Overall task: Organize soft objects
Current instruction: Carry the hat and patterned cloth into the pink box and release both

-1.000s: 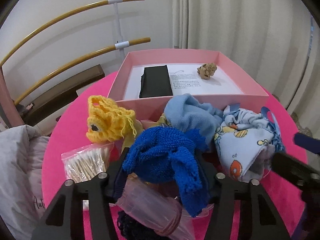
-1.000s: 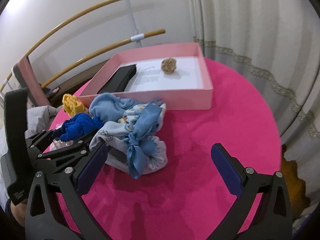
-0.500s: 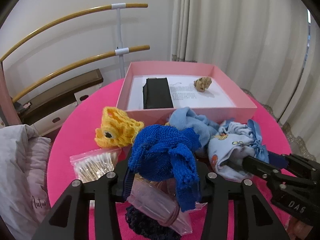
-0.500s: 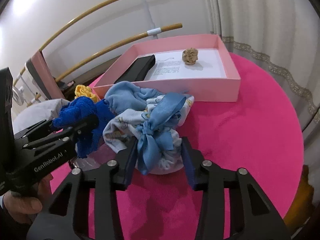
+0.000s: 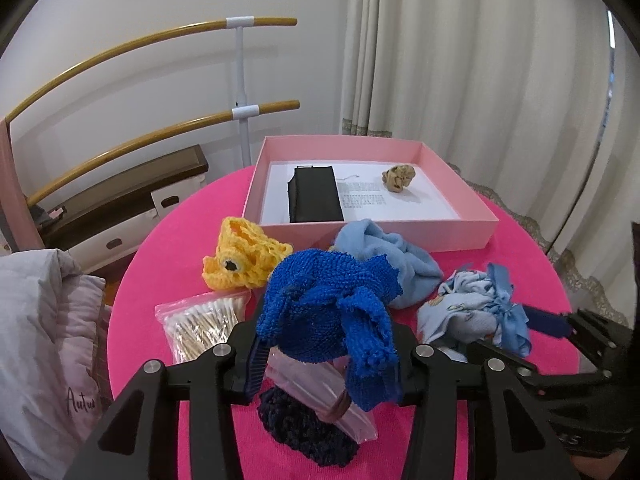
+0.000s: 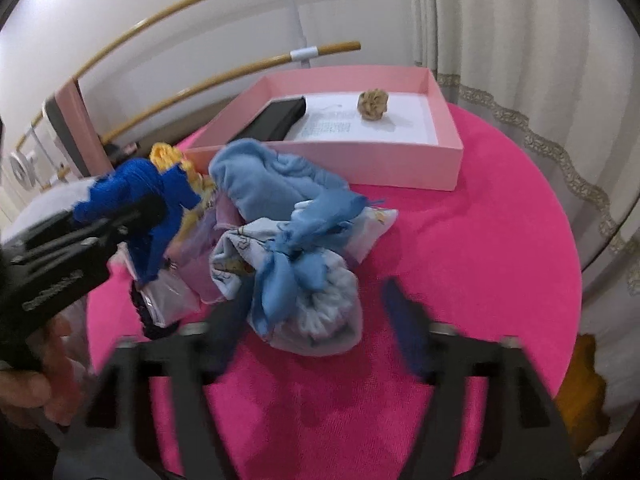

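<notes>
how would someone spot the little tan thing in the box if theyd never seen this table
Start at the pink box at the far side of the round pink table. On its white floor lie a flat black pouch on the left and the tan knotted lump on the right. It is the only small, crumpled, beige thing there.

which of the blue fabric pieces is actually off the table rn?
The dark blue knitted cloth, clamped in the left gripper. The light blue cloth and the printed bundle lie on the pink table.
</notes>
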